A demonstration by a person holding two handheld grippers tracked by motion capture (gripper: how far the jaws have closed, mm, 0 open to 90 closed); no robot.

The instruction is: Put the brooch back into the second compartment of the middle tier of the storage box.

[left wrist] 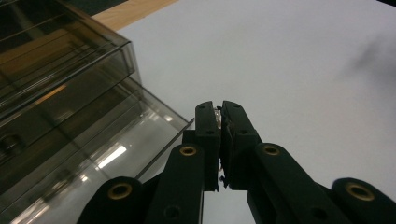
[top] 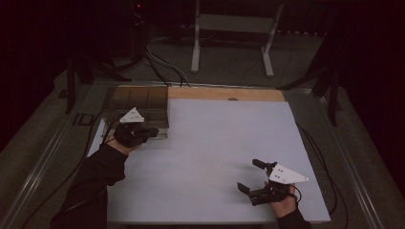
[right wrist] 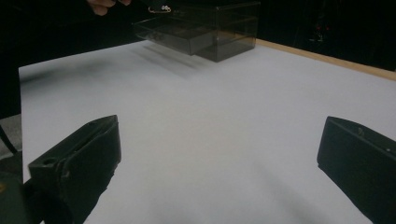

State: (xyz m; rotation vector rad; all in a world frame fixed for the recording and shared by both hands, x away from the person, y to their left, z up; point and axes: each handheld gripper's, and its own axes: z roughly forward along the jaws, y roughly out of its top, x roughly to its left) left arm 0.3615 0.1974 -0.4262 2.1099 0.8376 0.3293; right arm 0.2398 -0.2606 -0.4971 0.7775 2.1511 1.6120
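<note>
My left gripper is shut on a small shiny piece that glints between its jaw tips; what it is stays too small to tell. The piece also glints far off in the right gripper view, above the box's drawer. In the high view the left gripper sits at the front of a smoked clear drawer box at the back left. The box's lower drawer is pulled out, just left of the jaws. My right gripper rests at the front right, open, with nothing between its jaws.
A white board covers the table, with a wooden strip along its back edge. Behind the table, a white stand and cables lie on the floor. The right gripper looks across bare board towards the box.
</note>
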